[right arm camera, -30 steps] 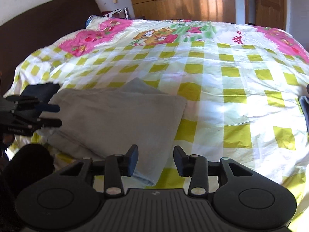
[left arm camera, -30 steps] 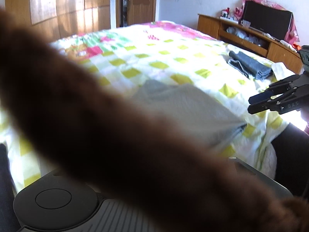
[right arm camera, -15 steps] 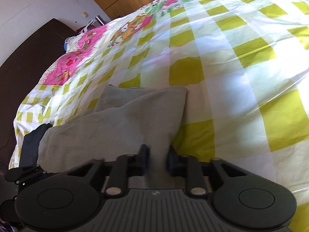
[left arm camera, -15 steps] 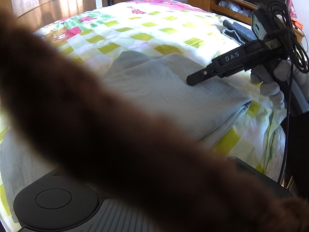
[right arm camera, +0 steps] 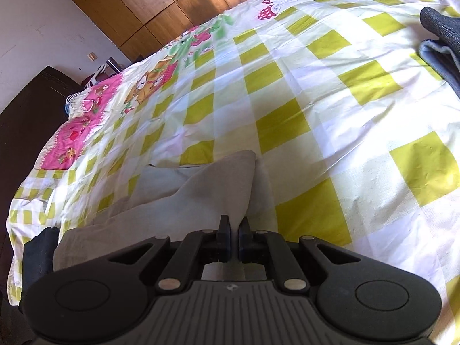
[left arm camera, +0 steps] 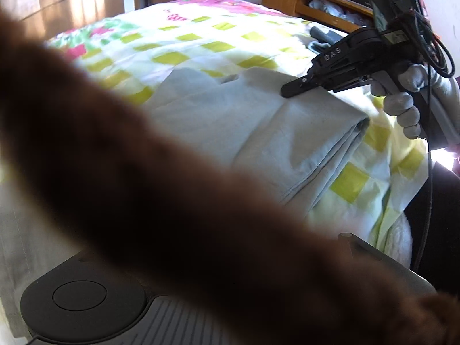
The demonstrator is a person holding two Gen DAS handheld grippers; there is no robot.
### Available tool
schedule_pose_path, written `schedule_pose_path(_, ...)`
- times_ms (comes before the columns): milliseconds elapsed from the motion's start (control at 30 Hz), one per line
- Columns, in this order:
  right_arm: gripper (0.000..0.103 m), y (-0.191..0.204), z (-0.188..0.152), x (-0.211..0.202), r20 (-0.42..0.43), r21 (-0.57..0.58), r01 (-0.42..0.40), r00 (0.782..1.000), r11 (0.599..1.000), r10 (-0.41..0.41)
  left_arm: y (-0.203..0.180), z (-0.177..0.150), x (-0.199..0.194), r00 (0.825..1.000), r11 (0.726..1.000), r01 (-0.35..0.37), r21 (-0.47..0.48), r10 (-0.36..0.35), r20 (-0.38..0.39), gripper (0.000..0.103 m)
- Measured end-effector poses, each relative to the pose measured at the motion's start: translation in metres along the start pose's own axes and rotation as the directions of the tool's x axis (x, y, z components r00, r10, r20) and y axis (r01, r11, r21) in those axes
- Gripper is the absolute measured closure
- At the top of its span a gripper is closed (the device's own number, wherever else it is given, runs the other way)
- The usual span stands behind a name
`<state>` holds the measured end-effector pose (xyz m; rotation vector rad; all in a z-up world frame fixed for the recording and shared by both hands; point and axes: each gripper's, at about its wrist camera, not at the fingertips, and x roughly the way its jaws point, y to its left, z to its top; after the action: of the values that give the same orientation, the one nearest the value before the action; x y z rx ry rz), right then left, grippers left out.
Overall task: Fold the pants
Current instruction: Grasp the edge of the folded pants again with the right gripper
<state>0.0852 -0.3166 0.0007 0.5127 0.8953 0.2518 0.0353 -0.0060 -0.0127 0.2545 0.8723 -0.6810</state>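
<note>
Folded light grey pants (left arm camera: 258,132) lie on the checked bedspread (left arm camera: 218,46) near the bed's edge. My right gripper (right arm camera: 233,238) is shut on a pinch of the pants (right arm camera: 201,195) at their near right edge, and the cloth rises into its pads. The left wrist view shows it from the side: the right gripper (left arm camera: 287,90), held by a gloved hand (left arm camera: 402,103), rests its tip on the top layer. A blurred brown shape (left arm camera: 143,172) crosses the left lens and hides my left gripper's fingers. Only its base (left arm camera: 80,296) shows.
Dark grey folded clothes (right arm camera: 440,37) lie further along the bed. A wooden cabinet (left arm camera: 316,3) stands beyond the bed, a wooden wardrobe (right arm camera: 172,8) on the far side and a dark headboard (right arm camera: 23,120) at the left. The sheet hangs over the bed's edge (left arm camera: 396,210).
My right gripper's jaws closed from half open, and it rolled and came down onto the pants' edge. The left view has drawn closer to the pants.
</note>
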Motion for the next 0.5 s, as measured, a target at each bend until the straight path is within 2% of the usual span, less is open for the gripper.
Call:
schedule_pose_path(33, 0.076, 0.0, 0.0, -0.003, 0.005, 0.007, -0.021, 1.0, 1.0, 0.021, 0.0, 0.003, -0.005, 1.0, 1.0, 0.009, -0.011, -0.009, 0.021, 0.048)
schedule_pose_path(100, 0.076, 0.001, -0.003, -0.005, 0.008, 0.006, -0.03, 1.0, 1.0, 0.03, 0.0, 0.008, -0.015, 0.997, 1.0, -0.001, -0.021, 0.002, 0.076, 0.048)
schedule_pose_path(200, 0.075, -0.001, -0.007, -0.003, -0.008, -0.004, -0.011, 1.0, 1.0, 0.01, 0.0, 0.014, -0.02, 0.987, 0.996, -0.084, -0.005, 0.084, 0.139, 0.048)
schedule_pose_path(267, 0.075, -0.005, -0.007, 0.003, -0.028, 0.021, -0.009, 1.0, 1.0, 0.009, 0.008, 0.013, -0.014, 0.987, 0.994, -0.105, -0.031, 0.108, 0.122, 0.047)
schedule_pose_path(367, 0.078, -0.003, -0.004, 0.002, -0.028, 0.034, 0.005, 1.0, 0.999, -0.004, 0.013, 0.003, 0.011, 0.988, 0.988, -0.153, -0.016, 0.153, -0.005, 0.047)
schedule_pose_path(500, 0.079, 0.017, 0.005, -0.018, 0.007, 0.031, -0.03, 1.0, 0.999, 0.03, 0.007, 0.001, -0.012, 0.984, 0.987, -0.161, 0.006, 0.16, 0.084, 0.047)
